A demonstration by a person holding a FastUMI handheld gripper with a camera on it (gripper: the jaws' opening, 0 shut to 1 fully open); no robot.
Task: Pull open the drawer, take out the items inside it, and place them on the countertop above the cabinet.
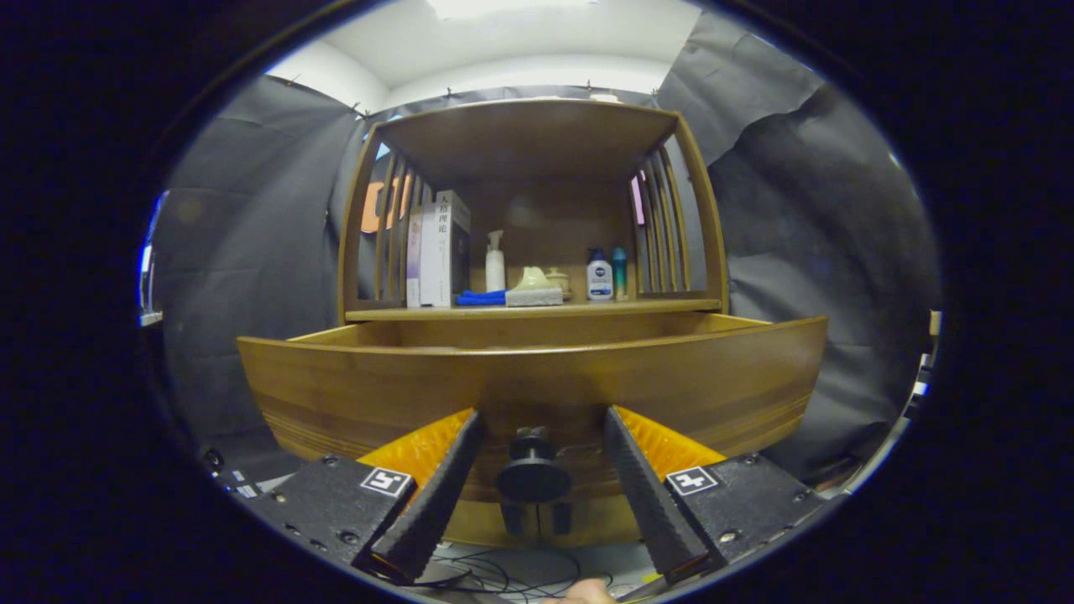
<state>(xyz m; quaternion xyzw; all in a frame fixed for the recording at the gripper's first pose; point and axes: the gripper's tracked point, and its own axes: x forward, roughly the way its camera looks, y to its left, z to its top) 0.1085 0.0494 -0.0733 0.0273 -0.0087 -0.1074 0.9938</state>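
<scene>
Jaws (537, 470) parted, one finger on each side of the dark round knob (534, 478); gaps visible on both sides, no contact seen. Knob sits on the wooden drawer front (352, 394), which stands pulled out just ahead of the jaws. Drawer contents hidden behind the front panel.

Beyond the jaws, the desk (671, 306) under the slatted shelf unit carries, left to right: upright books (436, 252), a blue cloth (480, 298), a white pump bottle (495, 264), a pale sponge-like block (534, 297), a white bottle with dark cap (599, 277), a teal bottle (619, 270).

Below the jaws: tangled black cables (503, 575).
</scene>
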